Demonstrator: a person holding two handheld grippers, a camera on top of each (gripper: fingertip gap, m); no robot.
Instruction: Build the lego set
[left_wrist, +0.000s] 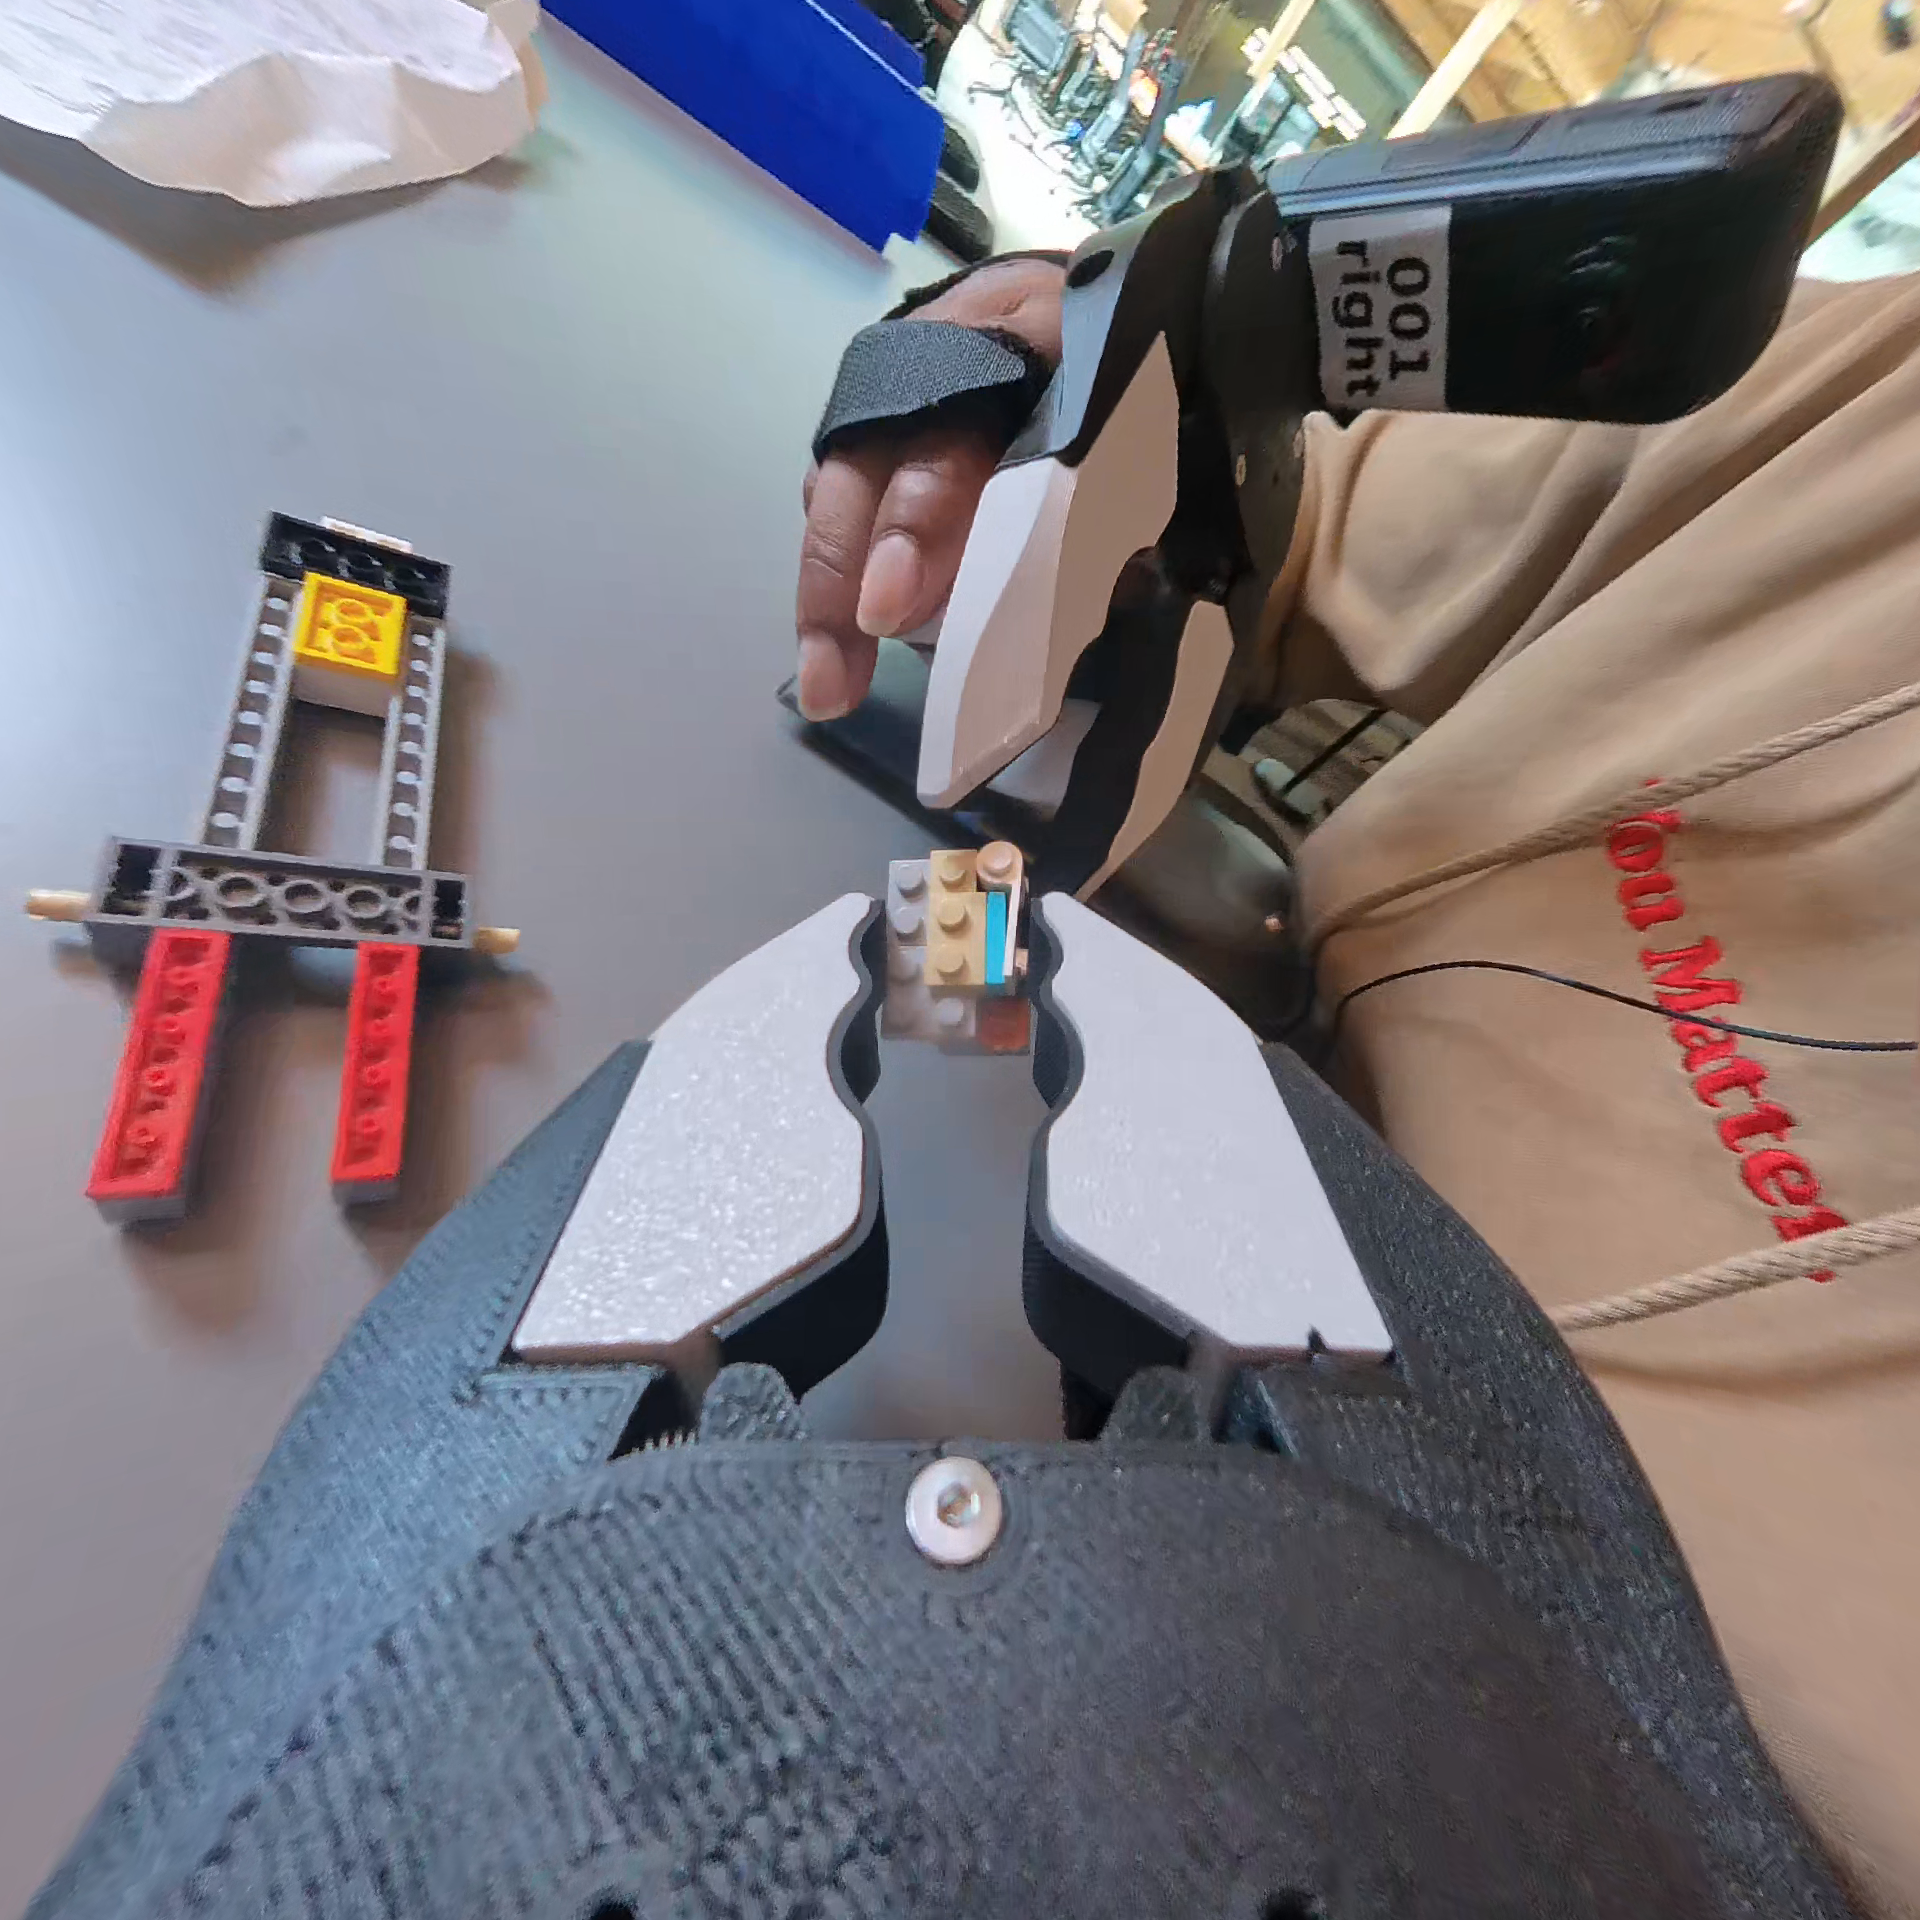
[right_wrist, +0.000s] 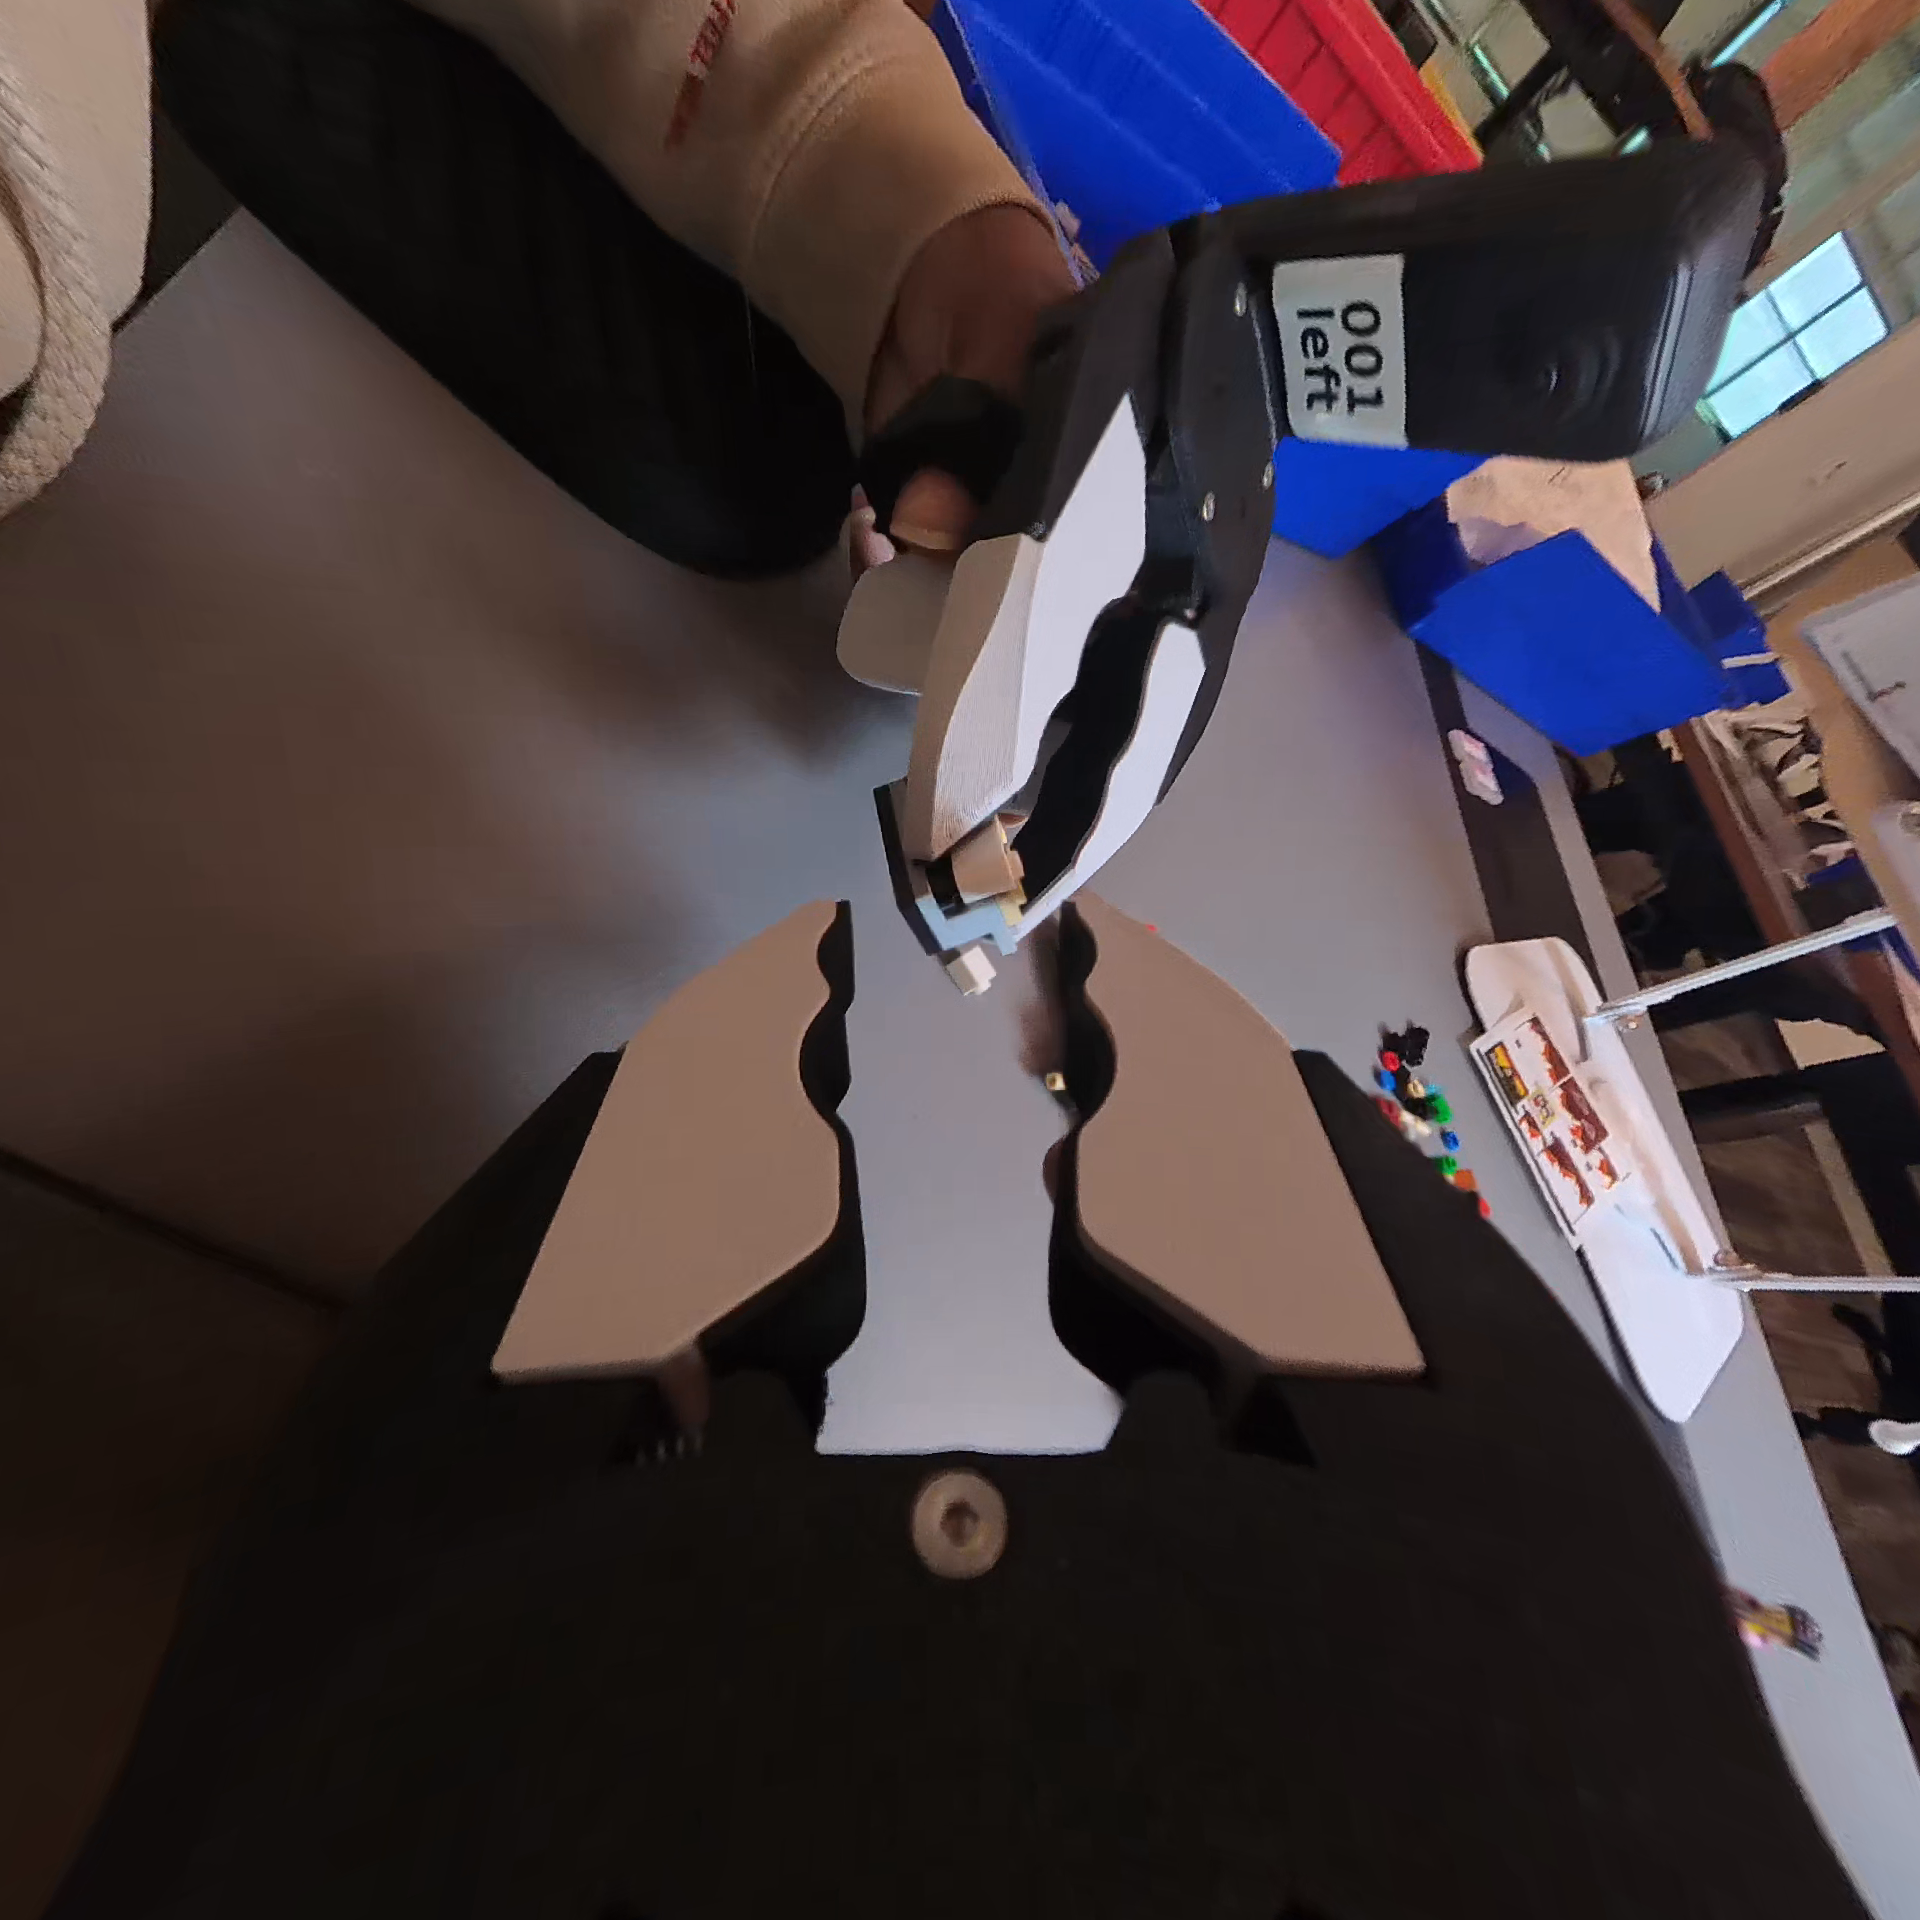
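Left gripper (left_wrist: 956, 925) jaws clamp the small brick assembly (left_wrist: 961, 956); right gripper (right_wrist: 956, 935) jaws stand apart, apparently empty. Advise steady, square alignment before pressing.

I'm seeing the small brick cluster (left_wrist: 958, 951) partly masked by the left gripper (left_wrist: 954, 920) fingertips; its underside is staying hidden. In the right wrist view the loose pieces (right_wrist: 1425, 1117) are reading too small to sort. The instruction sheet (right_wrist: 1555, 1127) is blurring. The crumpled paper (left_wrist: 249, 88) is running off the top edge.
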